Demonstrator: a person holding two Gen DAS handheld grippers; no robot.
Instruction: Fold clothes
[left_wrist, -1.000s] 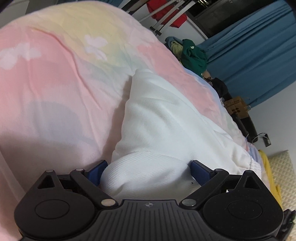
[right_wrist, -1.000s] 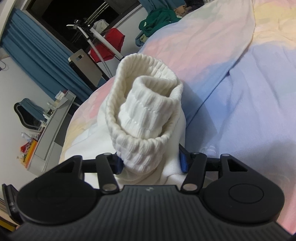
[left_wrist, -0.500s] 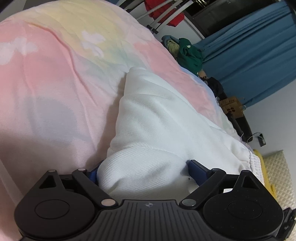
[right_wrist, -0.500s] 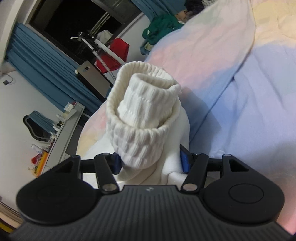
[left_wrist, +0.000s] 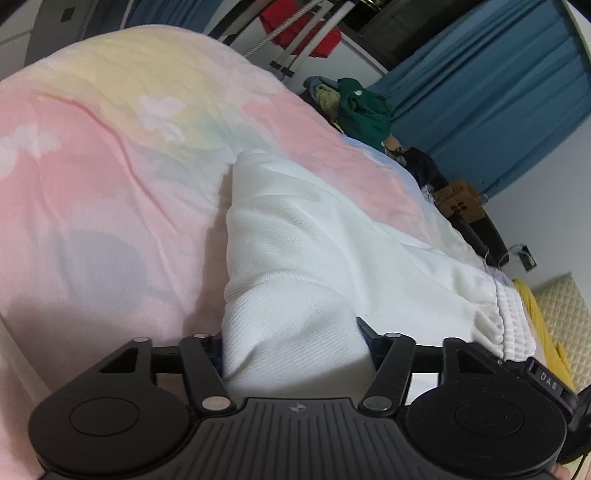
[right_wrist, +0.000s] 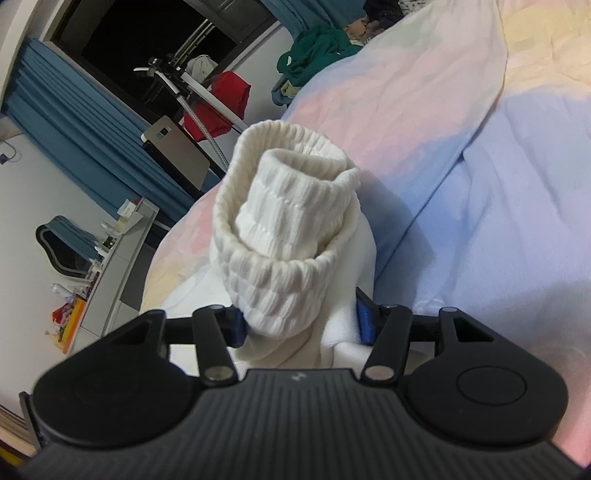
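Left wrist view shows the left hand-held gripper (left_wrist: 291, 341) with a thick fold of the white garment (left_wrist: 332, 251) bulging between its blue pads; the jaws are closing and the cloth already fills the gap, hiding most of both pads, so the grip reads as a pinch on the fabric. The garment stretches away across the pastel bedspread (left_wrist: 110, 177), its ribbed hem at the right edge partly cut off by the gripper body.

Right wrist view shows the right hand-held gripper (right_wrist: 301, 321), jaws also closing, pinching the same white garment at its ribbed cuff (right_wrist: 284, 229), which stands up as a rolled tube (one layer nested inside another). Where the fabric goes below the jaws is hidden by the black housing. Beyond the bed, a green garment (right_wrist: 317, 48), a drying rack with a red item (right_wrist: 221, 99), and blue curtains (right_wrist: 74, 122) appear, all distorted by the fisheye.
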